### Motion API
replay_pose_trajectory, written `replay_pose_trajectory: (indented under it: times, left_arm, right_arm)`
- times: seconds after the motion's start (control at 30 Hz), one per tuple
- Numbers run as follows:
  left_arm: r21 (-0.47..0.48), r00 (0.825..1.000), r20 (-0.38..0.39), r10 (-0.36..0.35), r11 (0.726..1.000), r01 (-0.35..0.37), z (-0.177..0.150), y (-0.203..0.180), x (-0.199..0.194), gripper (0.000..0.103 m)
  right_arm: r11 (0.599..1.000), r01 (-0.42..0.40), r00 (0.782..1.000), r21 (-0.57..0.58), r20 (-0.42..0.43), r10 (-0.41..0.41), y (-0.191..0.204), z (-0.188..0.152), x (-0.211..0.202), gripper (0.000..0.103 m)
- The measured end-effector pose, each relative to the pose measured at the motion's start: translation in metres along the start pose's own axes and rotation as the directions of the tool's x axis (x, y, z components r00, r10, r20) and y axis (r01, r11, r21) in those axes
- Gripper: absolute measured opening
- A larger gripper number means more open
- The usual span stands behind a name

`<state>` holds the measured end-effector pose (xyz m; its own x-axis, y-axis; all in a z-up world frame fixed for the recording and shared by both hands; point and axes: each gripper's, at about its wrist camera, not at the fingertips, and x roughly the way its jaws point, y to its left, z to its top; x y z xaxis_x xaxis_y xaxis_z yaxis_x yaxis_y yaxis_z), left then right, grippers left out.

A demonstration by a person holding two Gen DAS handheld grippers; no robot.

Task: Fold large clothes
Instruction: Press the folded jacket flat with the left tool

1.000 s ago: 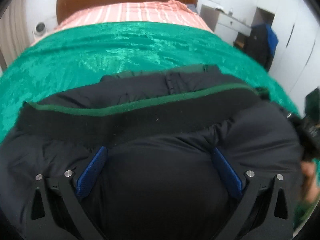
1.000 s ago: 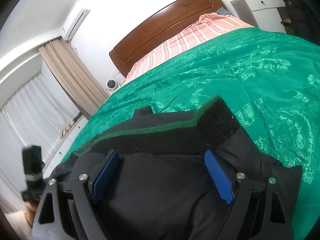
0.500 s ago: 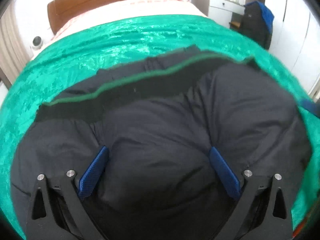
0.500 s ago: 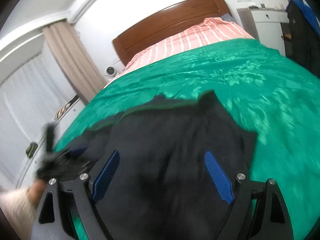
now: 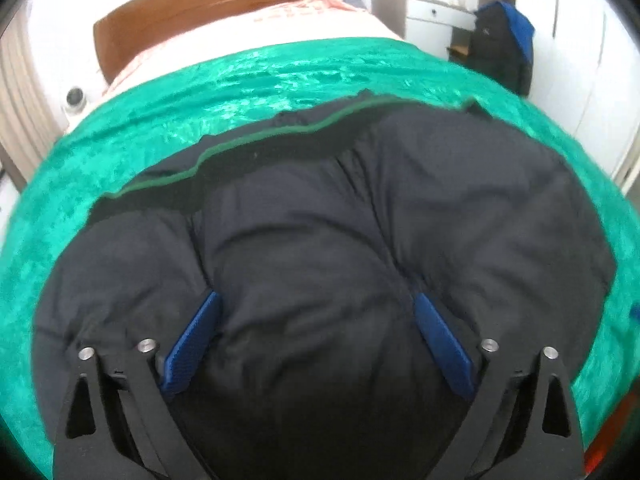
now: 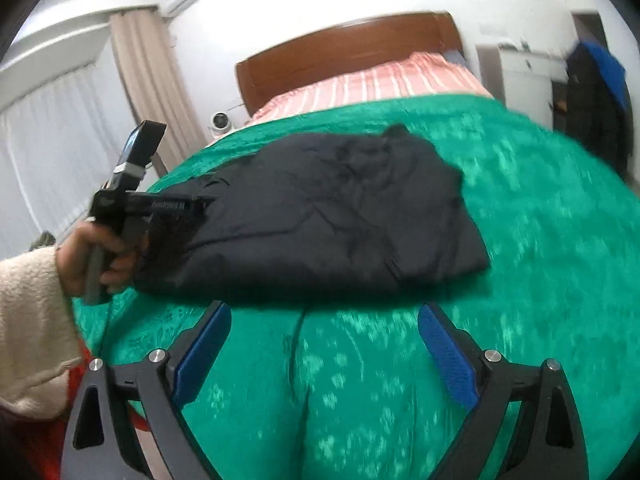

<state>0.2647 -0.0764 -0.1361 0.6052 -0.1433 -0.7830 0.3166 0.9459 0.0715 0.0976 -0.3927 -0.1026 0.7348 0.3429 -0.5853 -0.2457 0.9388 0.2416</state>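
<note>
A black puffy jacket [image 6: 320, 208] lies folded in a thick bundle on the green bedspread [image 6: 540, 240]. In the left wrist view it [image 5: 320, 240] fills most of the frame, its green-edged black band [image 5: 256, 140] along the far side. My left gripper [image 5: 316, 300] is open, its blue pads [image 5: 192, 344] pressed onto the jacket's near part. From the right wrist view the left gripper [image 6: 200, 202] is at the jacket's left edge. My right gripper [image 6: 324, 312] is open and empty, above the bedspread just short of the jacket's near edge.
A wooden headboard [image 6: 344, 52] and pink striped bedding [image 6: 380, 80] are at the far end. A white dresser [image 6: 524, 72] and a hanging dark coat [image 6: 596, 100] stand at the right. Curtains [image 6: 152, 84] hang at the left.
My right gripper has pulled back off the jacket and now hangs over bare bedspread. The left gripper stays on the jacket, and the black band now lies farther from it.
</note>
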Motion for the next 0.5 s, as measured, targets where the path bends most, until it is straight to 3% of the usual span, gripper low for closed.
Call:
replay_pose_trajectory:
  times: [0.17,0.27,0.5]
  left_arm:
    - [-0.055,1.000,-0.025,-0.016,0.998,0.015,-0.018,0.011,0.022,0.099]
    - [-0.036,1.000,-0.015,0.019,0.999,-0.020,-0.019,0.007,0.030,0.101]
    - [-0.075,1.000,-0.022,-0.016,0.997,0.015,-0.023,0.008,-0.002,0.096]
  right_arm:
    - [0.997,-0.023,0.999,-0.068,-0.035,0.021,0.007,-0.005,0.018,0.094]
    - [0.996,-0.022,0.998,-0.091,-0.054,0.018,0.008,-0.010,0.019,0.094]
    - [0.997,-0.019,0.999,-0.069,-0.049,0.015,0.005,-0.011,0.012,0.094]
